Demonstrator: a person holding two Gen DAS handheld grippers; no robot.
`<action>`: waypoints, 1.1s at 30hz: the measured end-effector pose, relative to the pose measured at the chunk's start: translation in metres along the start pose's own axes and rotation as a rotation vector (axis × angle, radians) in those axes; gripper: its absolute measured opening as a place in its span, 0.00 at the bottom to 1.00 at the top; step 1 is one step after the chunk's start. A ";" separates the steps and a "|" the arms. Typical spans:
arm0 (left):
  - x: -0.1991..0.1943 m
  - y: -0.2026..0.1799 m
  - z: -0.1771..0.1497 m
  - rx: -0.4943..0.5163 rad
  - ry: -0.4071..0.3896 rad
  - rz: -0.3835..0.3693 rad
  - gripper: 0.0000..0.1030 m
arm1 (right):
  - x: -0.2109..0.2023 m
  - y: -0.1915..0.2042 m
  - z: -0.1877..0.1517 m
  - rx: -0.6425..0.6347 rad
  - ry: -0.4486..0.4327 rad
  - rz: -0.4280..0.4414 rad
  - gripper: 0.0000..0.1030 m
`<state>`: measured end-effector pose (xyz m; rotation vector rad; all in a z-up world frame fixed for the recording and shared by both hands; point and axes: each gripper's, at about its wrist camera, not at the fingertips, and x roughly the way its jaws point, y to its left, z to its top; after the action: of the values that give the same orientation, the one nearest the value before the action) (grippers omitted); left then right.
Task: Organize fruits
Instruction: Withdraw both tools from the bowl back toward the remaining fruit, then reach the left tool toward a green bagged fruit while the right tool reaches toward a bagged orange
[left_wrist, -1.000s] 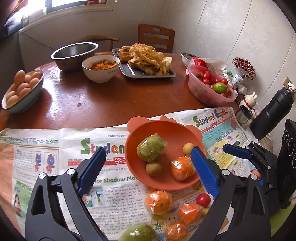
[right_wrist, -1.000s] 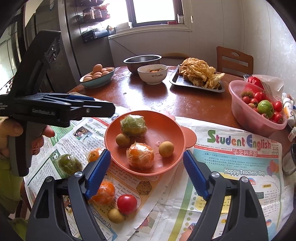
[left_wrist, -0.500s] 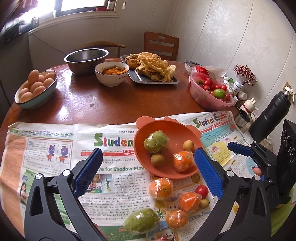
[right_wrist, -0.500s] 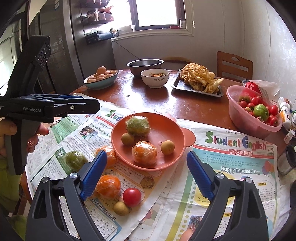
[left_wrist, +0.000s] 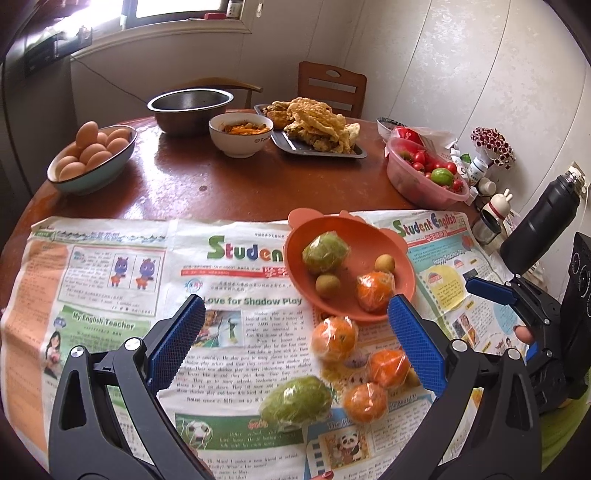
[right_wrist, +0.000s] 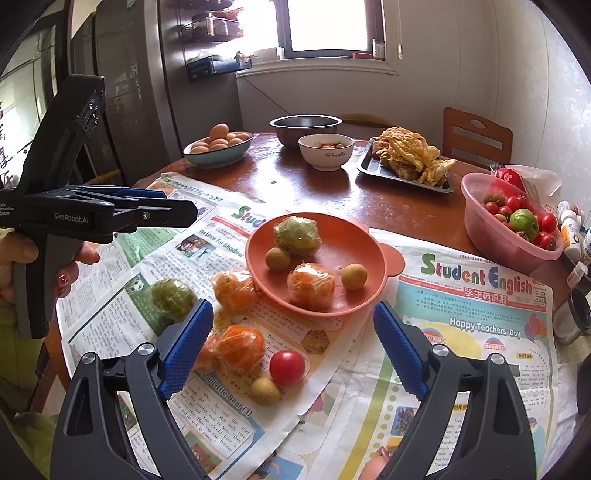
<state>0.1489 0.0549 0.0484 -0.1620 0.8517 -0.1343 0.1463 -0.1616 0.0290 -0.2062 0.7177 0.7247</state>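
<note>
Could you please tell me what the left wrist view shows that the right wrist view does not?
Only the left wrist view shows the black bottle and the white rabbit figurine. Only the right wrist view shows the red tomato on the newspaper and the refrigerator. Both show the orange plate and the egg bowl.

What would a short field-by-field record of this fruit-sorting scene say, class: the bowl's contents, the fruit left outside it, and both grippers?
orange bowl: one wrapped green fruit, one wrapped orange, two small brown fruits
loose on newspaper: wrapped green fruit, three wrapped oranges, red tomato, small brown fruit
left gripper: open, empty
right gripper: open, empty
</note>
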 end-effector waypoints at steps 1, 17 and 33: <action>-0.001 0.000 -0.002 -0.001 0.001 0.000 0.91 | 0.000 0.001 -0.001 -0.003 0.002 0.000 0.85; -0.006 0.005 -0.035 -0.009 0.029 0.017 0.91 | -0.001 0.022 -0.021 -0.048 0.034 0.003 0.85; 0.001 0.012 -0.067 -0.013 0.081 0.035 0.91 | 0.017 0.032 -0.032 -0.151 0.093 -0.037 0.84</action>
<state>0.0993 0.0610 0.0019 -0.1551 0.9355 -0.1033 0.1171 -0.1420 -0.0038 -0.3919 0.7463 0.7380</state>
